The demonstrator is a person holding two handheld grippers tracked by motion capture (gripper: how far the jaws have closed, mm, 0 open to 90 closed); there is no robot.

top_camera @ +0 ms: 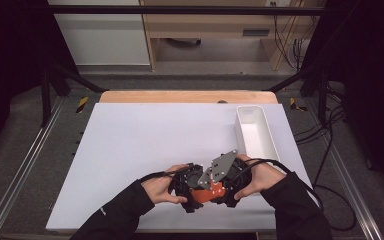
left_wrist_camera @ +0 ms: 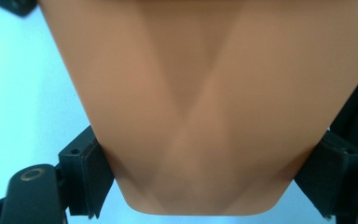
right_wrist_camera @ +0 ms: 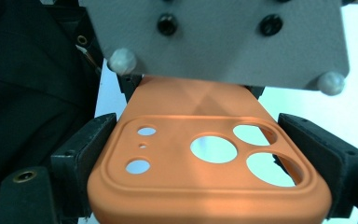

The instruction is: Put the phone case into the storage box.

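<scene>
An orange phone case (top_camera: 207, 194) hangs just above the white table (top_camera: 145, 145) near its front edge, held between both grippers. My left gripper (top_camera: 195, 196) comes in from the left, its black pads (left_wrist_camera: 91, 172) pressing the case's plain back (left_wrist_camera: 205, 107) at both side edges. From the right, my right gripper (top_camera: 220, 191) has its jaws against the sides of the camera-cutout end (right_wrist_camera: 205, 158). A grey three-cornered plate (right_wrist_camera: 219, 42) sits just beyond the case (right_wrist_camera: 168, 205).
A long white bin (top_camera: 255, 131) stands at the table's right side, beyond the right hand. Dark sleeves enter from the bottom edge. Metal rails run along both sides of the table, and cables lie on the floor at the right.
</scene>
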